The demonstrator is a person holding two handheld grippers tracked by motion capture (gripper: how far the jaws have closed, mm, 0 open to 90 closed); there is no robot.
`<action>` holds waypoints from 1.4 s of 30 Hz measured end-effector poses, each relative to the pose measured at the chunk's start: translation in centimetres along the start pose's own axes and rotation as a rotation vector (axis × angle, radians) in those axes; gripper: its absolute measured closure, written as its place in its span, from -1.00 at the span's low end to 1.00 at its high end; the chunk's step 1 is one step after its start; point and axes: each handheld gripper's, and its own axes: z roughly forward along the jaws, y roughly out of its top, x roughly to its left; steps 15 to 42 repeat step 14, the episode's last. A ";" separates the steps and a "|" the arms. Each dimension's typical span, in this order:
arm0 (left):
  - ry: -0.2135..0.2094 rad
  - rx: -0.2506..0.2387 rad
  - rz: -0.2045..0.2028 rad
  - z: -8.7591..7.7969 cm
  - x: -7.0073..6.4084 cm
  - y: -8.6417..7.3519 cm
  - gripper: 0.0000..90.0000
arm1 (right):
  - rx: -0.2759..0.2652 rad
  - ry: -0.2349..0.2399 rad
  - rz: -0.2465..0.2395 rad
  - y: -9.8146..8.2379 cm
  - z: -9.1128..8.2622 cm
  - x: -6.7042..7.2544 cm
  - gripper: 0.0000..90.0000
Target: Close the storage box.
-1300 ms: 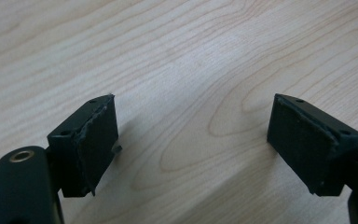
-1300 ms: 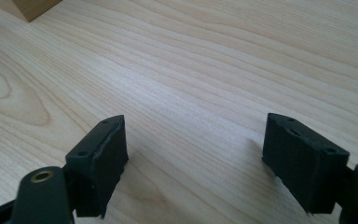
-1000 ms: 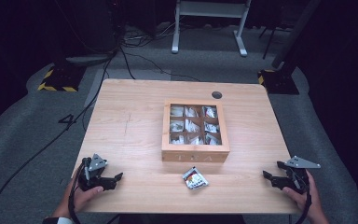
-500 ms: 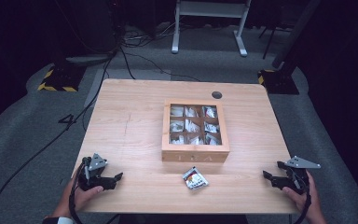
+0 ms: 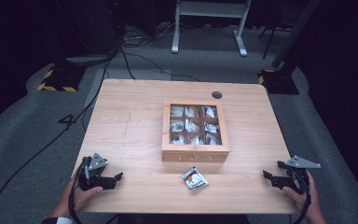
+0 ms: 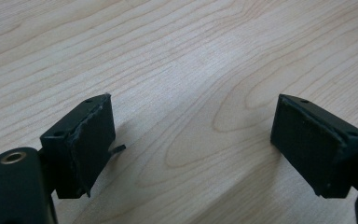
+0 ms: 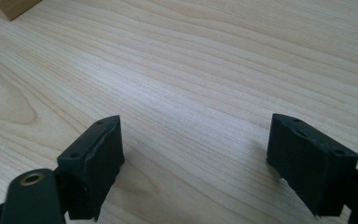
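Note:
A wooden tea box (image 5: 195, 131) with a clear lid stands shut in the middle of the table (image 5: 130, 126); its nine compartments hold white sachets. A single tea sachet (image 5: 195, 178) lies on the wood just in front of the box. My left gripper (image 5: 115, 178) rests near the table's front left corner, open, with bare wood between its pads (image 6: 91, 140). My right gripper (image 5: 266, 175) sits at the front right edge, open as well, its pads (image 7: 98, 161) wide apart over bare wood. A corner of the box (image 7: 14, 7) shows at the top left of the right gripper view.
A round cable hole (image 5: 216, 94) lies in the table's far right part. Cables trail over the grey floor (image 5: 37, 135) to the left. A white frame's legs (image 5: 209, 25) stand beyond the table, with yellow-black striped bases (image 5: 56, 81) at either side.

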 end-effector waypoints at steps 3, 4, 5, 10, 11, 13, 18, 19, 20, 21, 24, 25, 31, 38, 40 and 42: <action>0.001 0.000 0.002 0.0 0.0 0.0 -0.69 | 0.000 0.000 0.000 0.0 0.0 0.0 -0.58; 0.000 0.000 0.002 0.0 0.0 0.0 -0.69 | 0.000 0.000 0.001 0.0 0.0 0.0 -0.58; -0.001 0.000 0.000 0.0 0.0 0.0 -0.68 | 0.000 0.000 0.000 0.0 0.0 0.0 -0.58; 0.000 -0.003 -0.001 0.0 0.0 0.0 -0.68 | 0.000 -0.001 0.001 0.0 0.0 0.0 -0.58; 0.000 -0.003 -0.001 0.0 0.0 0.0 -0.69 | 0.000 -0.001 0.001 0.0 0.0 0.0 -0.58; -0.005 -0.005 0.000 0.0 0.0 0.0 -0.68 | 0.000 -0.001 0.000 0.0 0.0 0.0 -0.58; -0.008 -0.005 0.002 0.0 0.1 -0.1 -0.68 | 0.000 0.000 -0.001 0.0 0.0 0.0 -0.58; -0.008 -0.005 0.002 0.0 0.1 -0.1 -0.68 | 0.000 0.000 -0.001 0.0 0.0 0.0 -0.58; -0.008 -0.005 0.002 0.0 0.1 -0.1 -0.68 | 0.000 0.000 -0.001 0.0 0.0 0.0 -0.58; -0.008 -0.005 0.002 0.0 0.1 -0.1 -0.68 | 0.000 0.000 -0.001 0.0 0.0 0.0 -0.58; -0.008 -0.005 0.002 0.0 0.1 -0.1 -0.68 | 0.000 0.000 -0.001 0.0 0.0 0.0 -0.58; -0.008 -0.005 0.002 0.0 0.1 -0.1 -0.68 | 0.000 0.000 -0.001 0.0 0.0 0.0 -0.58; -0.008 -0.005 0.002 0.0 0.1 -0.1 -0.68 | 0.000 0.000 -0.001 0.0 0.0 0.0 -0.58; -0.008 -0.005 0.002 0.0 0.1 -0.1 -0.68 | 0.000 0.000 -0.001 0.0 0.0 0.0 -0.58; -0.008 -0.005 0.002 0.0 0.1 -0.1 -0.68 | 0.000 0.000 -0.001 0.0 0.0 0.0 -0.58; -0.008 -0.005 0.002 0.0 0.1 -0.1 -0.68 | 0.000 0.000 -0.001 0.0 0.0 0.0 -0.58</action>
